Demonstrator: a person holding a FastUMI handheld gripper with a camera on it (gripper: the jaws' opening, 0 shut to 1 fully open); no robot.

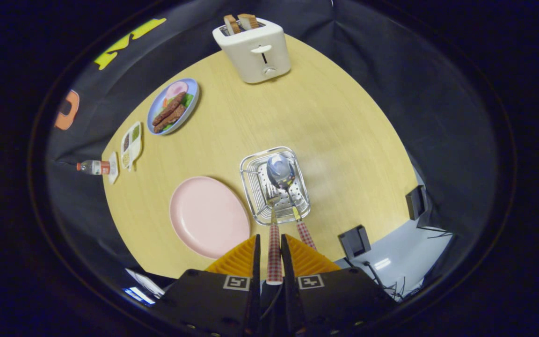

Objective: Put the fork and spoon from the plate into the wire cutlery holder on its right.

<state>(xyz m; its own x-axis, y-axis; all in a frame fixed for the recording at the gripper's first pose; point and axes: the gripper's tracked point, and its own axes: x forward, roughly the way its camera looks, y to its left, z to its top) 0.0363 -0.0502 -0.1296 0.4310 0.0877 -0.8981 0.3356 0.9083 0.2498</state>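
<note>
Gripper view is what we've got, looking down over a round-ish wooden table [335, 131]. Our gripper [269, 245] is clamped on a checked handle [274, 252] that runs up between the two fingers, both pressing on it from either side. That handle ends in a fork [273, 202] head, as far as we can make out: the tines sit down inside the wire cutlery holder [275, 185] and get muddled with the wires, so it's hard to be sure of the shape.

The spoon [281, 172] is already in the holder, bowl lying toward the far side of it, and its own checked handle sticks out over the holder's near rim, just beside the right finger. Whether that handle touches the finger we can't tell.

The pink plate [208, 215] sits just left of the holder, close to the table's near edge, with its nearest rim partly hidden behind the left finger.

Further off, a white toaster [253, 49] with two slices of toast [240, 22] poking out stands at the far edge. Along the left edge there's a blue plate [173, 106] of food, a small divided dish [131, 144] and a little bottle [93, 167] lying on its side, half off the table from what we can see. Two dark blocks [354, 240] sit by the near right edge, too small for us to identify.
</note>
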